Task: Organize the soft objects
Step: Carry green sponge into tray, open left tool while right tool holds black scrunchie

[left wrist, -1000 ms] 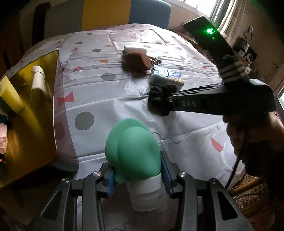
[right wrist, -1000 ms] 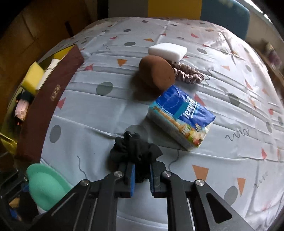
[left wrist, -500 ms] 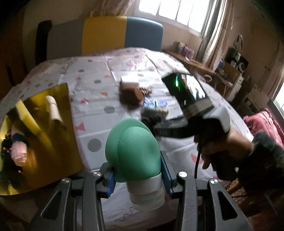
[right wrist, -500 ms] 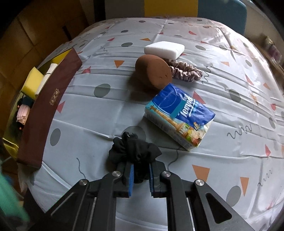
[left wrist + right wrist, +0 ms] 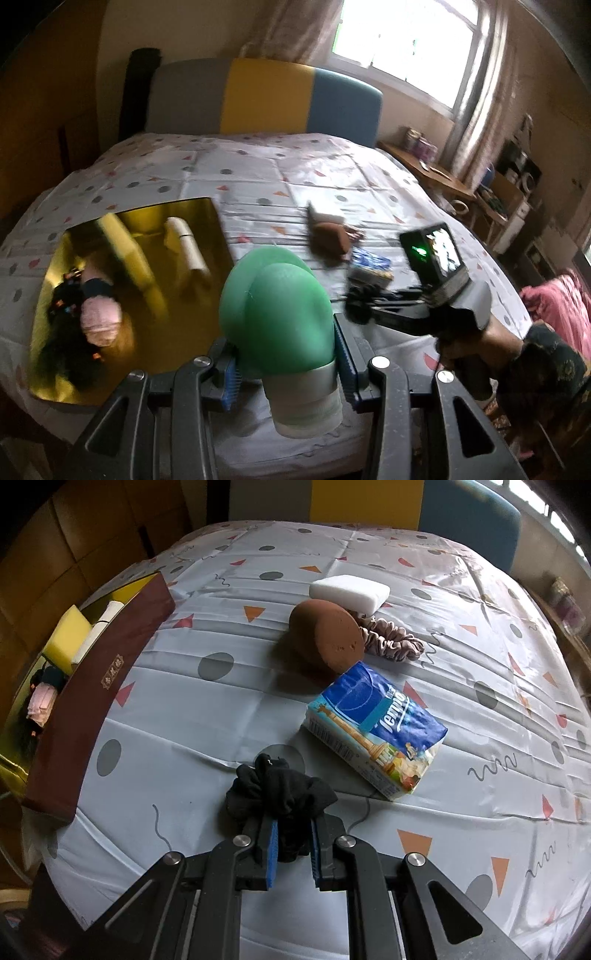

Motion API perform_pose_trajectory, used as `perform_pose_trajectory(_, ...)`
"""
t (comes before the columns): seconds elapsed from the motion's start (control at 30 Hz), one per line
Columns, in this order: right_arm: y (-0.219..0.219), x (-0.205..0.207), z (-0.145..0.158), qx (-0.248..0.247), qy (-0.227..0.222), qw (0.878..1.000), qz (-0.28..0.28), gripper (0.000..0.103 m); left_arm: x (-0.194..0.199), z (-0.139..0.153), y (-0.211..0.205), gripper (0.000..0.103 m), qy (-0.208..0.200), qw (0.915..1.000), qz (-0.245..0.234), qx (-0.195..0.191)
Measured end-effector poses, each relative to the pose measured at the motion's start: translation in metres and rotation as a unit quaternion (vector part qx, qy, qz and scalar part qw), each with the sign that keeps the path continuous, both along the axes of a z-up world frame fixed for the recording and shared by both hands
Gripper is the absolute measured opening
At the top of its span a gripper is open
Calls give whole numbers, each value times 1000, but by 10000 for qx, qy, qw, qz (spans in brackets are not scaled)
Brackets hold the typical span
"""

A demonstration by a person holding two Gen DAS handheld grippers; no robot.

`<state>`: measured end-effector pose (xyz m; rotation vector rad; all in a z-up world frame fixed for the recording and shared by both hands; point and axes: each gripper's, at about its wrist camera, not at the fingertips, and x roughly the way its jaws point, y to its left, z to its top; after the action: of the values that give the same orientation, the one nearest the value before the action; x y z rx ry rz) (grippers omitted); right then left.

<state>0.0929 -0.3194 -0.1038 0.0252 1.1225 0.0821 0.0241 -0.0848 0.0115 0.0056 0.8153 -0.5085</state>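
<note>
The gold-lined box (image 5: 129,295) sits open at the left of the bench (image 5: 221,709), its dark red wall (image 5: 92,701) facing the right wrist camera. Inside lie a yellow sponge (image 5: 68,637), a white roll (image 5: 186,245), a pink soft item (image 5: 100,319) and some dark fabric (image 5: 70,295).

Compared with a second ago, the left claw (image 5: 282,354) has risen and swung left, so the box interior now fills its view; it stays clamped on the green squeeze bottle (image 5: 277,310), cap end toward the camera. The right claw (image 5: 291,843) has hardly shifted and keeps its pads pinched on the black sock (image 5: 280,790), bunched just above the patterned cloth.

Farther along the bench, a tissue pack (image 5: 375,734) lies just right of the sock. Beyond it a brown sponge (image 5: 327,635) stands tilted, touching a pink scrunchie (image 5: 393,644) and a white sponge (image 5: 349,590).
</note>
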Motion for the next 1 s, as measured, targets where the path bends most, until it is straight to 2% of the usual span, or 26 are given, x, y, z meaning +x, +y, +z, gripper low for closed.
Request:
perform_pose_trajectory(0.13,0,0,0,21,3,10000,-13,13,14,0,45,43,107,9985,522,-148)
perform_pose_trajectory(0.23,0,0,0,-2,0,10000,-2,13,26,-3,91,43,245,9935,1074,-298)
perform_pose_trajectory(0.4,-1,0,1,-35,3,10000,11,13,38,-16,157,43,378,9797,1950,-281)
perform_pose_trajectory(0.5,0,0,1,-35,4,10000,7,13,45,-29,182,43,557,9714,2283,-333)
perform_pose_trajectory(0.63,1,0,0,-72,-4,10000,8,13,55,-47,188,43,783,9685,2338,-346)
perform_pose_trajectory(0.73,2,0,0,-79,-5,10000,3,13,64,-62,178,45,933,9696,2237,-338)
perform_pose_trajectory(0.8,2,0,0,-82,-7,10000,5,13,67,-67,171,52,923,9710,2179,-338)
perform_pose_trajectory(1.0,1,0,0,-85,-7,10000,12,13,83,-88,163,55,1197,9673,2227,-215)
